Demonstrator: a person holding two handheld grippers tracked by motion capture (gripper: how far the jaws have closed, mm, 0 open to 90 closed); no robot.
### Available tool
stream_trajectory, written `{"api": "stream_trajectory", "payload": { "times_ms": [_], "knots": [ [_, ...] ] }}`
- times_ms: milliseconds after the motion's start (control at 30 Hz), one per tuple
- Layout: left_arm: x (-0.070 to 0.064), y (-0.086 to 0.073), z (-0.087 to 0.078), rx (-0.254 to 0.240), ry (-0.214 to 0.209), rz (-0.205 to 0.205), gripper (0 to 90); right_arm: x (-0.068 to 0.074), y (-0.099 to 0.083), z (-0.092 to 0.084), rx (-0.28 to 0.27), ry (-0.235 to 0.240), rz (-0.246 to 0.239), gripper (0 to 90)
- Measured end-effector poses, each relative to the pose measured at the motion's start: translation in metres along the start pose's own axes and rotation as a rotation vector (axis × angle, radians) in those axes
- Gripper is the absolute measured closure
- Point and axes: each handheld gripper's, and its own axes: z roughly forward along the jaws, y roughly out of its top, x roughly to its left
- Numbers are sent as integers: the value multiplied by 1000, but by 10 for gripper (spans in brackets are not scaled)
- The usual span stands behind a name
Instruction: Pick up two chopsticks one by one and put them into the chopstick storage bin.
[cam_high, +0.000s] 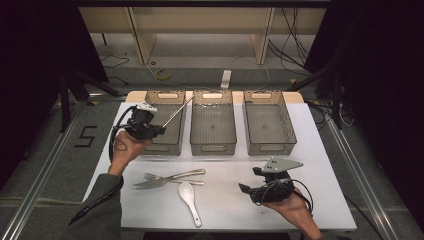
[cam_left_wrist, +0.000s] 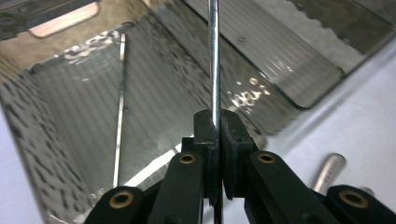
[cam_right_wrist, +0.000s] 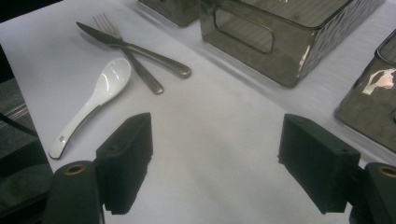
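My left gripper (cam_high: 159, 130) (cam_left_wrist: 218, 116) is shut on a thin metal chopstick (cam_high: 177, 111) (cam_left_wrist: 214, 60). The stick slants up and away over the left grey bin (cam_high: 162, 148) (cam_left_wrist: 28, 140). A second thin metal stick (cam_left_wrist: 120, 116) lies on that bin's floor. My right gripper (cam_high: 249, 180) (cam_right_wrist: 215, 158) hovers over the table's front right, pointing left, its jaws wide open with nothing between them. A knife (cam_high: 155, 182) (cam_right_wrist: 126, 44), a fork (cam_high: 170, 177) (cam_right_wrist: 135, 65) and a white spoon (cam_high: 189, 197) (cam_right_wrist: 100, 91) lie on the white table in front of the bins.
Two more grey bins, middle (cam_high: 213, 147) (cam_right_wrist: 280, 46) and right (cam_high: 269, 149), stand in the row at the back of the table. The knife and fork lie crossed, with the spoon just in front of them. Bare white table (cam_right_wrist: 219, 107) lies under the right gripper.
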Motion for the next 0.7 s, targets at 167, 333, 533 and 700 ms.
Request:
{"api": "stream_trajectory", "payload": {
  "times_ms": [167, 333, 533, 700],
  "knots": [
    [14, 5, 4, -3, 21, -30, 860, 2, -2, -4, -11, -1, 6, 265],
    [24, 5, 14, 17, 32, -54, 860, 3, -5, -7, -15, 3, 7, 265],
    [31, 5, 27, 41, 46, -70, 860, 4, -8, -8, -10, 2, 5, 265],
    [38, 2, 34, 56, 63, -76, 860, 6, -9, -9, -5, 7, 1, 265]
  ]
}}
